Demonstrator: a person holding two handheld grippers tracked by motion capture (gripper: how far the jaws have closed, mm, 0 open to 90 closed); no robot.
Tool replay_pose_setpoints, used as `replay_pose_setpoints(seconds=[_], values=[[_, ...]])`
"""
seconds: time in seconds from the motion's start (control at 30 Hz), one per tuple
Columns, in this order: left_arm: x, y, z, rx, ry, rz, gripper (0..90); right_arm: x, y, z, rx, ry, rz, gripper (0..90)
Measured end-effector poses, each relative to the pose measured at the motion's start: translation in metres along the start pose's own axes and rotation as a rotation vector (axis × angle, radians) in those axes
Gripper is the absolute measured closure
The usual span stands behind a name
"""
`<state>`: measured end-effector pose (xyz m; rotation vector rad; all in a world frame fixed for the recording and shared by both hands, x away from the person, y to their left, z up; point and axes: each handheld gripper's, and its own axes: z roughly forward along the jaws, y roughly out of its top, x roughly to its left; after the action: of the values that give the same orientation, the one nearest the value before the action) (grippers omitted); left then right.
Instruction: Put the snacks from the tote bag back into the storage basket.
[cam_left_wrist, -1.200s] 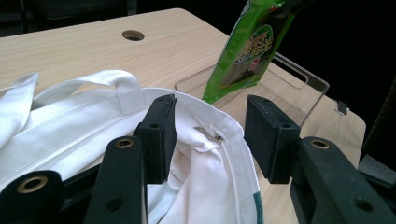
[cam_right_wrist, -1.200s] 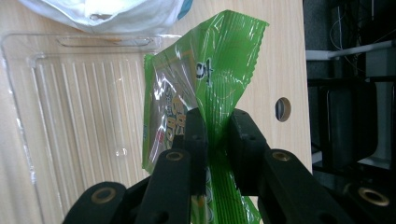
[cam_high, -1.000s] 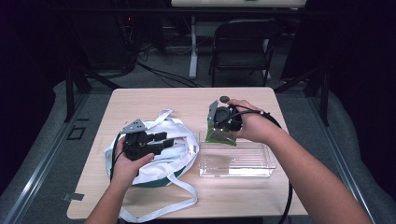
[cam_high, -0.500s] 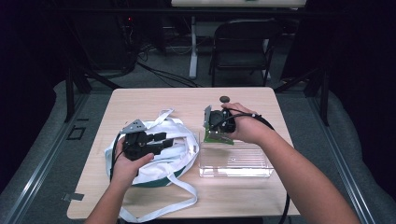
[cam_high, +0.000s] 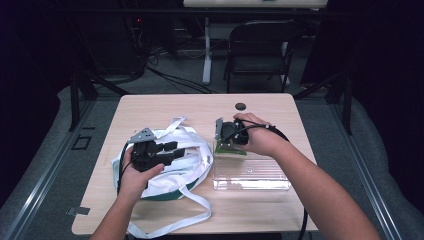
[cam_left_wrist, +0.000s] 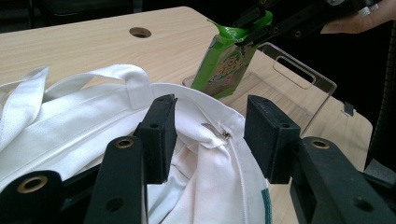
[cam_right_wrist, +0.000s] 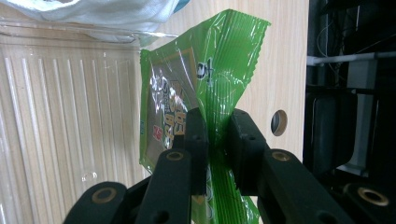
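Now the big white cloth bag (cam_high: 175, 165) lies on the wooden table (cam_high: 150, 110), left gripper (cam_left_wrist: 210, 140) half open over its rim. Beside it, above the clear plastic tray (cam_high: 250, 175), the right gripper (cam_right_wrist: 212, 140) pinches a green crinkly snack packet (cam_right_wrist: 205, 84). That slippery packet might slide out.

A dim lab or studio: beyond the right gripper (cam_high: 231, 134) stand a folding chair (cam_high: 260, 52), loose floor cables (cam_high: 175, 80) and dark equipment racks (cam_high: 117, 45).
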<state>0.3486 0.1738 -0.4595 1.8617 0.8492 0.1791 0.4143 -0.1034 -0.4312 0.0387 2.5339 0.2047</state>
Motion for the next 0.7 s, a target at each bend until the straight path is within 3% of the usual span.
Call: replay_pose_setpoints(seconds=[0.4, 0.7], values=[[0.001, -0.001, 0.0, -0.004, 0.006, -0.013, 53.9, 0.006, 0.003, 0.009, 0.003, -0.018, -0.034, 78.4], [0.001, -0.001, 0.0, -0.005, 0.008, -0.015, 53.9, 0.008, 0.001, 0.015, -0.013, -0.009, -0.011, 75.1]])
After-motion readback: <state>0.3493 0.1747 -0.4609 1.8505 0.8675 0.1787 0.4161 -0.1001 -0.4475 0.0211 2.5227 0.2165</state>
